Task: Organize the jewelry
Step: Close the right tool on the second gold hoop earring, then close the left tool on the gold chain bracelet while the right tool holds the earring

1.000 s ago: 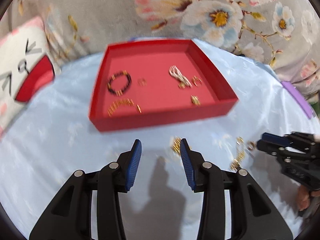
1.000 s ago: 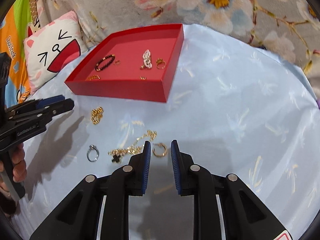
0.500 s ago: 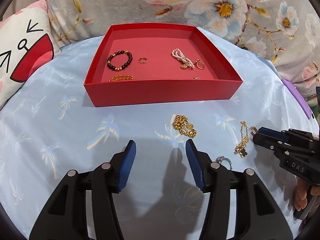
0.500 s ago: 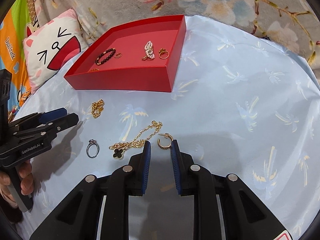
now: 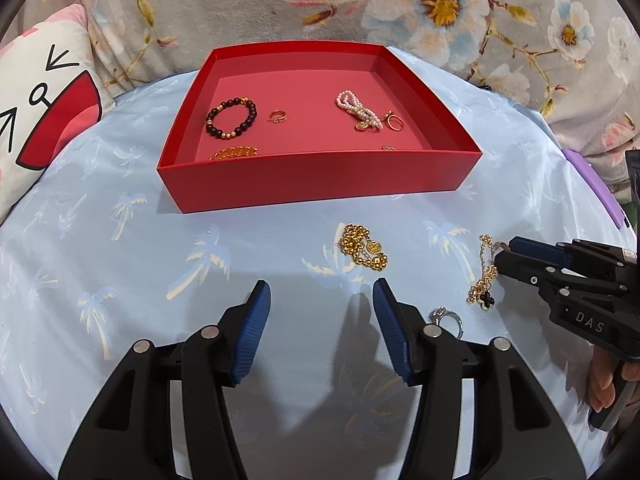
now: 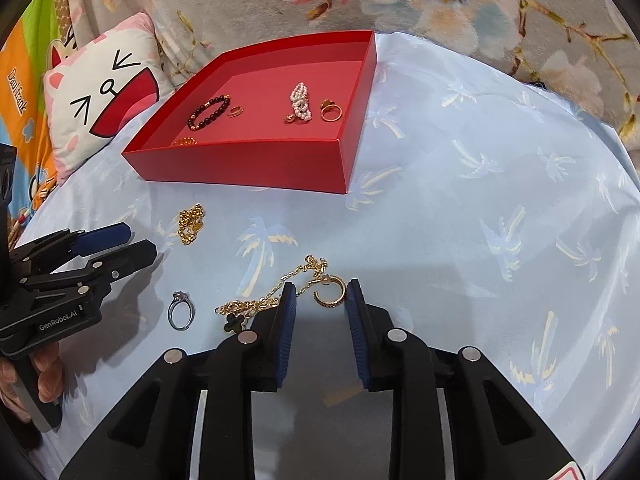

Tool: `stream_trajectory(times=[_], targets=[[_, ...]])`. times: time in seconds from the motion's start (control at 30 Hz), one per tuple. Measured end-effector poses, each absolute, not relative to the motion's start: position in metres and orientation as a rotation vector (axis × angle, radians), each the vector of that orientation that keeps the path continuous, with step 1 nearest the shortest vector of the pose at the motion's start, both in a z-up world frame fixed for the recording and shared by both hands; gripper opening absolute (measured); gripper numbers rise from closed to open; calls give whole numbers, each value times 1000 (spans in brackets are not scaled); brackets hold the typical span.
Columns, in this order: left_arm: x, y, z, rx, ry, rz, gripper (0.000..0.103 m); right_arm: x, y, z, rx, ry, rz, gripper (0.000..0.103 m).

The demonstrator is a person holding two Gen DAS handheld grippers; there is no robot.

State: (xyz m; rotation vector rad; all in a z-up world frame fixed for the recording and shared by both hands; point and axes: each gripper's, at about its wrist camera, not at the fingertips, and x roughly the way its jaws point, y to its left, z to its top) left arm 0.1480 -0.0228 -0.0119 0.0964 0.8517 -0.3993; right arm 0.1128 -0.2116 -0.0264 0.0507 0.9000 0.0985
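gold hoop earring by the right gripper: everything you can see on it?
The gold hoop earring is an open C-shaped band of shiny gold-coloured metal with a gap in its ring. It lies flat on the light blue palm-print cloth, outside the red tray, just ahead of the open right gripper fingertips. The gold chain necklace appears to touch its left side.

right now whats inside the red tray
In the red tray: dark bead bracelet, pearl bracelet, gold ring, small hoop; its front wall half hides a gold chain.
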Motion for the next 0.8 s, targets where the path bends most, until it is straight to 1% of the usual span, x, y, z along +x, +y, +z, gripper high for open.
stream_trajectory(times=[0.1, 0.17, 0.8], targets=[[148, -23, -12, 94, 853, -399, 51, 113, -211, -26, 40, 901, 89, 23], [148, -23, -13, 93, 856, -399, 51, 113, -211, -26, 37, 901, 68, 16], [150, -29, -14, 102, 867, -401, 51, 94, -221, -21, 96, 860, 56, 15]])
